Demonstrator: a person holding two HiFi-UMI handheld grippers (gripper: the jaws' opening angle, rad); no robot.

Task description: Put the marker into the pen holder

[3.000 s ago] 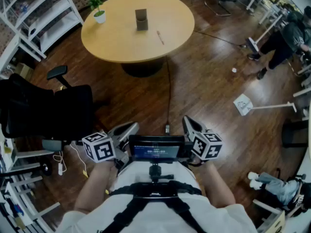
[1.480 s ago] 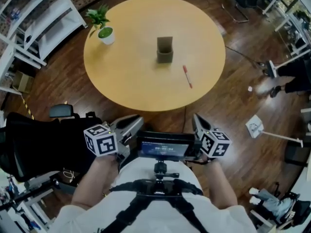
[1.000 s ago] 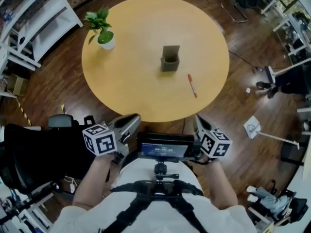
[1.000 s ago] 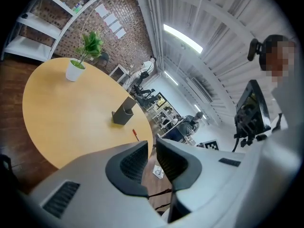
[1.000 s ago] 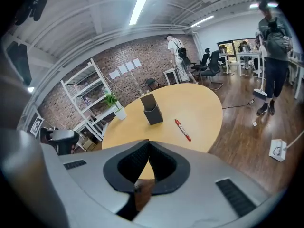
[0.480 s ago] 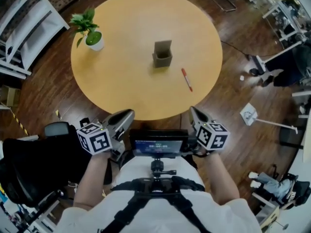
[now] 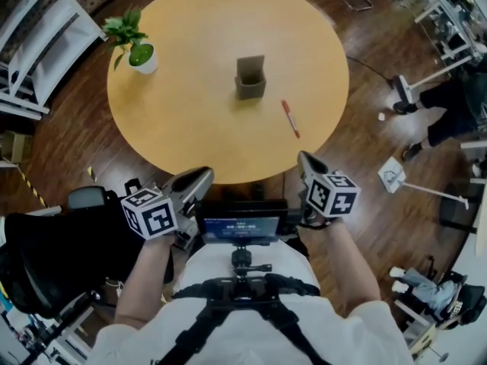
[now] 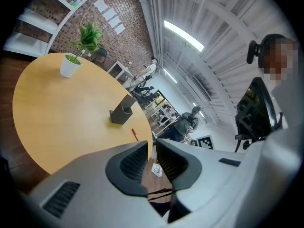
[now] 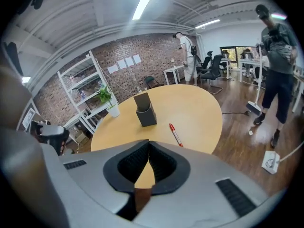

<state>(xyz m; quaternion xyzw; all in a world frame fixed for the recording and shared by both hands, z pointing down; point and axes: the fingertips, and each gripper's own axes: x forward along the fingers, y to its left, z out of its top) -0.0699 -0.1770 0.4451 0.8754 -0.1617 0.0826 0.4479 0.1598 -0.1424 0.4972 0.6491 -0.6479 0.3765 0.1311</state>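
A red marker [image 7: 291, 119] lies on the round wooden table [image 7: 198, 120], to the right of and nearer than the dark grey pen holder [image 7: 250, 78], which stands upright near the middle. Both grippers hover off the table's near edge, close to my body. My left gripper [image 7: 199, 178] has its jaws drawn together to a thin slit, with nothing in them. My right gripper [image 7: 303, 158] is shut and empty, and it points at the marker [image 9: 175, 134] and the holder [image 9: 145, 111]. The left gripper view also shows the marker [image 8: 135, 134] and the holder [image 8: 122, 112].
A potted plant [image 7: 141, 57] stands at the table's far left. A black office chair [image 7: 46, 242] is at my left and white shelving [image 7: 38, 29] beyond it. A person [image 7: 456, 105] stands on the wooden floor at the right, near a sheet of paper [image 7: 392, 177].
I have walked up to the table, which now lies just ahead of the grippers. Both grippers stay by my waist. The person at the right has shifted.
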